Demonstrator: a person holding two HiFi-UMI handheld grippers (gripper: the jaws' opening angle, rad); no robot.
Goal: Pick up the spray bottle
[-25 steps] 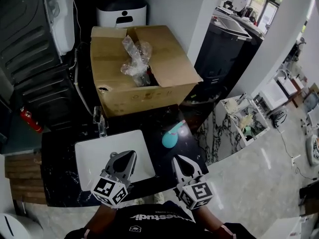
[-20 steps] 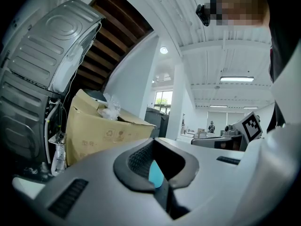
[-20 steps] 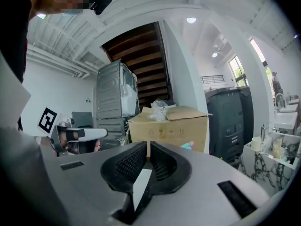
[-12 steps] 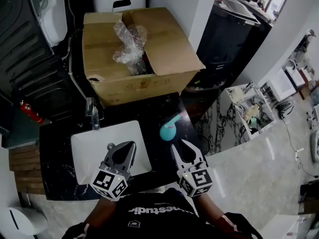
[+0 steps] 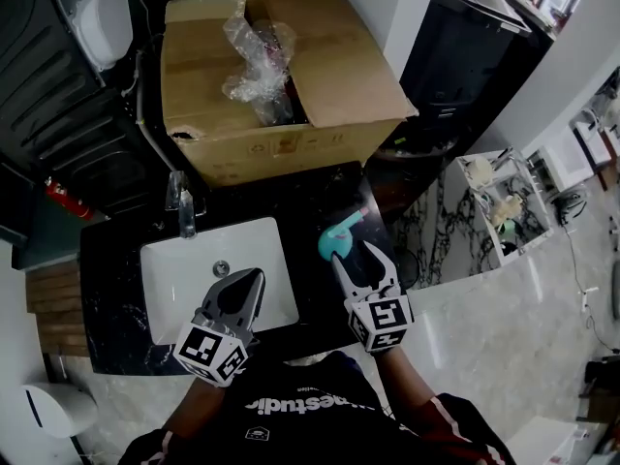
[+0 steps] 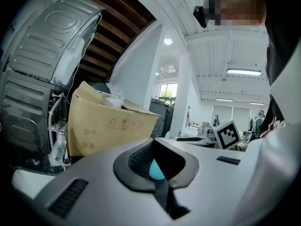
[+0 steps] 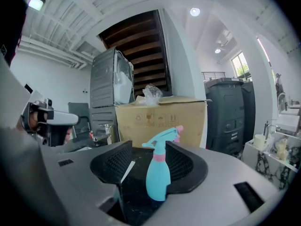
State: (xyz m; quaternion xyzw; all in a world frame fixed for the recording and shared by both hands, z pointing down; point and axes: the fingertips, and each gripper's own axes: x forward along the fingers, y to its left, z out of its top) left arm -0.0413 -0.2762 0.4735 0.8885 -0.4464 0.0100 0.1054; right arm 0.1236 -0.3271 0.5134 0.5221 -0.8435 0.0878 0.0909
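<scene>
- spray bottle (image 5: 335,241): teal body, pink collar and nozzle tip; upright on the black counter (image 5: 114,289), right of the white sink (image 5: 167,303), in front of the cardboard box (image 5: 339,76).
- right gripper (image 5: 356,257): released; jaws have just been opening and stand wide, with the bottle between them, nearer the right jaw; pads not pressing on it.
- left gripper (image 5: 248,281): clenched, tips together, nothing held; over the front of the sink.
- faucet (image 5: 184,211): at the sink's back edge.
- box: flaps open, crumpled clear plastic inside.
</scene>
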